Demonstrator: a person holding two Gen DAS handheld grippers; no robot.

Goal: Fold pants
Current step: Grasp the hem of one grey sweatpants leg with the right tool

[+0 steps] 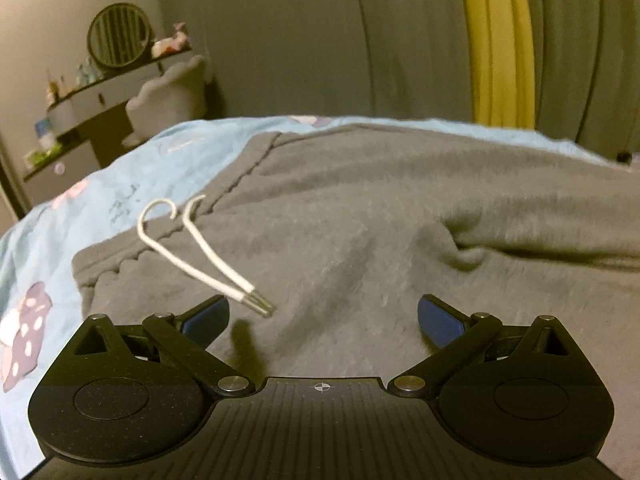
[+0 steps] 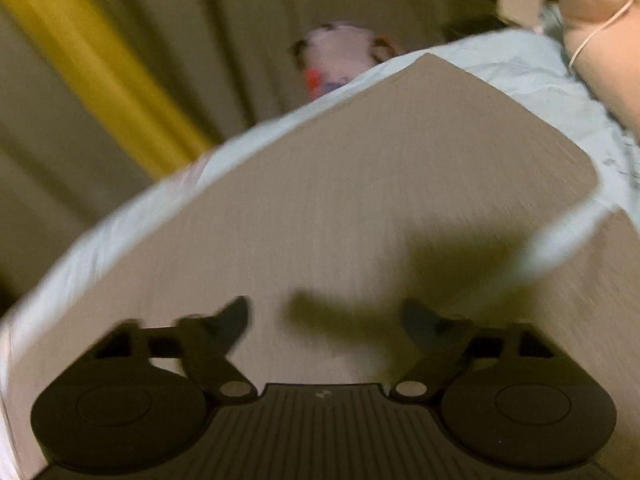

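Bed sheet [image 1: 48,216] | grey pants [image 1: 360,208] spread | both claws [image 1: 323,320] [image 2: 325,322] wide, empty

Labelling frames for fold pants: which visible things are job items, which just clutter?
Job: pants; drawstring; left gripper and right gripper, both open, nothing between the jaws.
Clutter: bedsheet; curtain; mirror; chair; shelf bottles.

bed [image 1: 48,240], light-blue patterned sheet | on it: grey pants [image 1: 360,208], spread flat
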